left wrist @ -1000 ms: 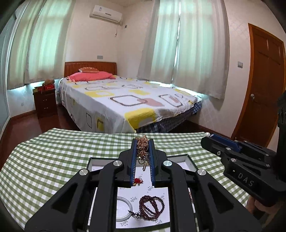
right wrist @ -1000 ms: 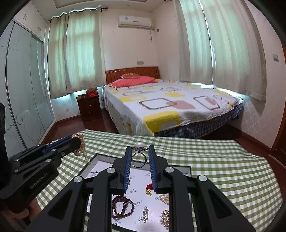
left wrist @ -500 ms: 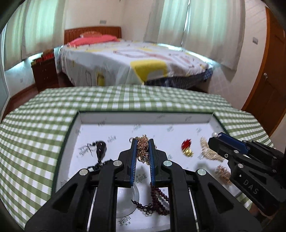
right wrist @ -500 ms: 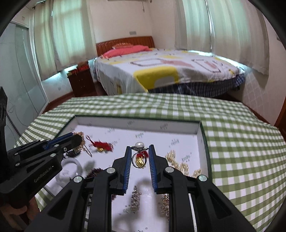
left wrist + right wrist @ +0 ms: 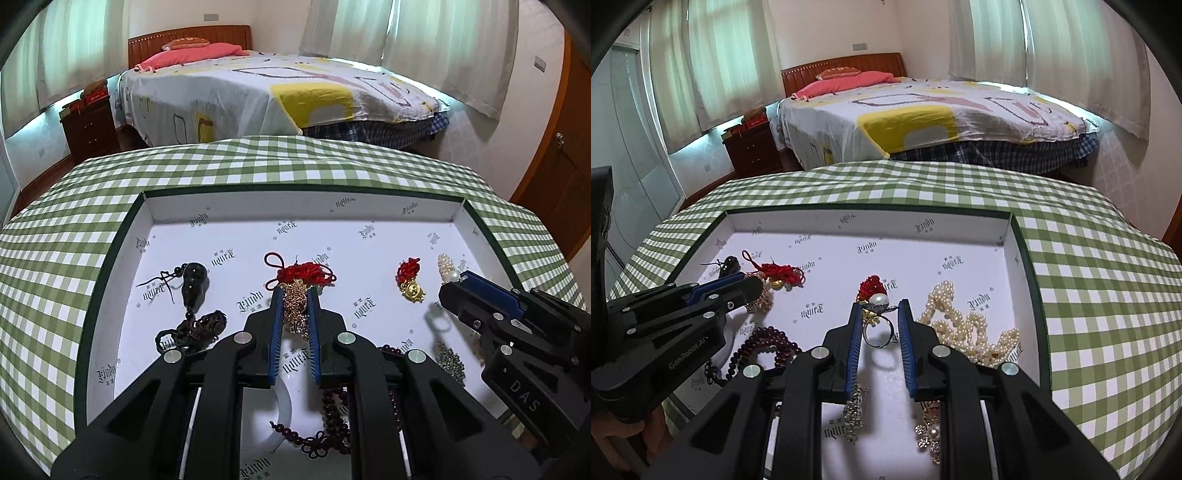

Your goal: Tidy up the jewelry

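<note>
Left gripper (image 5: 295,295): pinching a bunched gold chain (image 5: 295,308) between its blue pads, low over the middle of the tray.
Right gripper (image 5: 877,310): clamped on a pearl ring (image 5: 878,325), pearl uppermost, over the tray's right half.
Tray (image 5: 295,206): shallow, white printed lining, dark green rim, on a green-checked tablecloth (image 5: 55,240).
Tray contents: red tassel knot (image 5: 306,273) just beyond the chain; red-and-gold charm (image 5: 410,280); dark gourd pendant (image 5: 194,280) at left; dark red bead bracelet (image 5: 768,343); pearl strand (image 5: 960,325) at right.
</note>
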Available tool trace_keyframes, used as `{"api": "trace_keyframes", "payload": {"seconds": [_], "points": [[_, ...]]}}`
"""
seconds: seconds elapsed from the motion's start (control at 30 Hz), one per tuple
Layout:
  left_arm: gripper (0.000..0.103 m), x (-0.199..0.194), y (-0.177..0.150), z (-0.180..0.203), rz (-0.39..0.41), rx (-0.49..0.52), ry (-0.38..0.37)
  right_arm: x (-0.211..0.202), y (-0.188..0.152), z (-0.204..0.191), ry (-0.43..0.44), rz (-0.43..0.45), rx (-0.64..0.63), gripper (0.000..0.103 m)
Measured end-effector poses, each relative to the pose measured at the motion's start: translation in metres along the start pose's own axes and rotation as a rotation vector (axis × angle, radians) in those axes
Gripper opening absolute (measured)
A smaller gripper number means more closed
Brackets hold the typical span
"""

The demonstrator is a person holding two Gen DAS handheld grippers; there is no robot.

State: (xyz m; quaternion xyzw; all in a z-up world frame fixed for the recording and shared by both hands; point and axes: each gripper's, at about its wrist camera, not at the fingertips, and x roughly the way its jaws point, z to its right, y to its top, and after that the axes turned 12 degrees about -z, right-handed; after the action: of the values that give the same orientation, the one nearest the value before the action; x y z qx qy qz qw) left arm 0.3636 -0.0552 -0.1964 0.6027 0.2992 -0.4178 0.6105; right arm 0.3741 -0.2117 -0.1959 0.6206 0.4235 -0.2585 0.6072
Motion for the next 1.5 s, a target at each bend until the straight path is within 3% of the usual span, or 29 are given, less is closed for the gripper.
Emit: {"api": "trace_keyframes", "payload": {"seconds": [0.57,0.67,0.8,0.9,1.2,1.5], "points": [[0.013,0.009,0.003,0.001,-0.033,0.007,0.003,0.012,0.005,0.002,0.000,-0.036,0.011,0.023],[0.028,0.009,0.003,0.002,-0.034,0.009,0.010,0.011,0.006,0.002,-0.005,-0.028,0.015,0.037],[0.042,0.004,0.000,0.004,-0.015,0.019,0.016,0.008,0.006,0.002,-0.006,-0.019,0.012,0.039],[0.052,-0.001,-0.002,0.005,0.002,0.026,0.031,0.004,0.005,0.000,-0.012,-0.009,0.011,0.049],[0.067,-0.039,-0.019,0.000,0.052,0.009,0.055,-0.029,-0.009,-0.005,-0.028,0.036,0.022,0.068],[0.084,-0.115,-0.058,-0.006,0.160,-0.025,0.084,-0.088,-0.043,-0.020,-0.021,0.086,0.018,0.074]]}}
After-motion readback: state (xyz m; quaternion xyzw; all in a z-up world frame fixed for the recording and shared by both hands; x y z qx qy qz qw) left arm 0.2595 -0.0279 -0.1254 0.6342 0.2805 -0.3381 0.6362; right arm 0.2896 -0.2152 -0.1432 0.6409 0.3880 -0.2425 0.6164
